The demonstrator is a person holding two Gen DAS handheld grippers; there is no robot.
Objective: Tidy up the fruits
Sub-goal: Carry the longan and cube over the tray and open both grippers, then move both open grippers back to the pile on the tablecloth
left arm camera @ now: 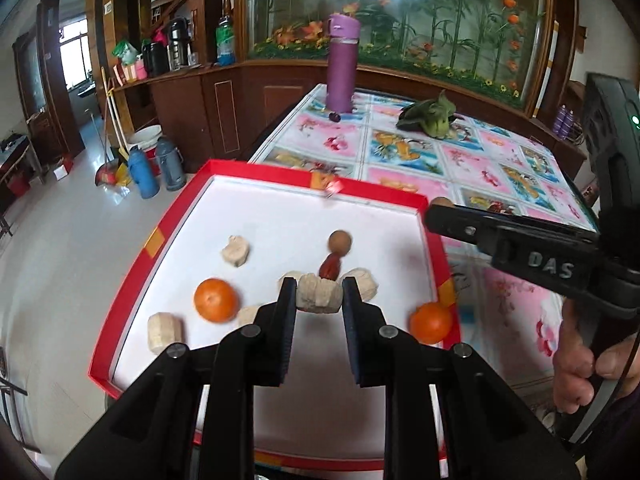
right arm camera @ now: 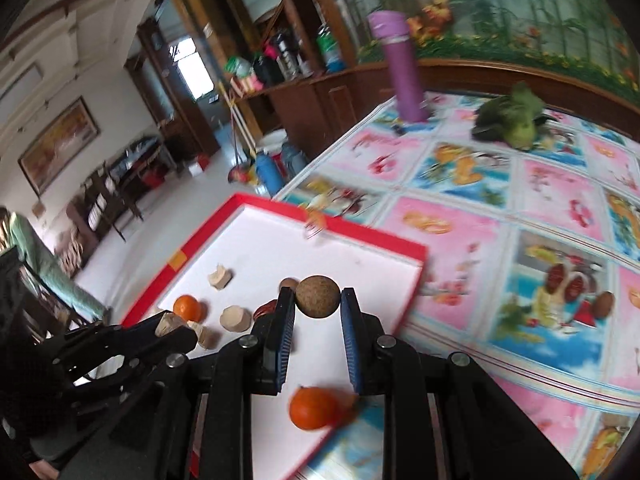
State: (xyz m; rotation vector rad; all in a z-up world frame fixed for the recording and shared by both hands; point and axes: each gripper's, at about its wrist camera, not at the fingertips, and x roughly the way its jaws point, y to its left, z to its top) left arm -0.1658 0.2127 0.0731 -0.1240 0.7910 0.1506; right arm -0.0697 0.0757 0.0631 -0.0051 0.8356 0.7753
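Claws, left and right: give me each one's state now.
Left claw: shut on the beige chunk.
Right claw: shut on the brown ball.

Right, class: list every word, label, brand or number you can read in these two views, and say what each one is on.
"DAS": raised letters on the right gripper, seen in the left wrist view.
Bottle label on the shelf: too small to read.
Tablecloth: pictures only, no readable words.
Tray: no print visible.
Nothing else is readable; the right wrist view is blurred.
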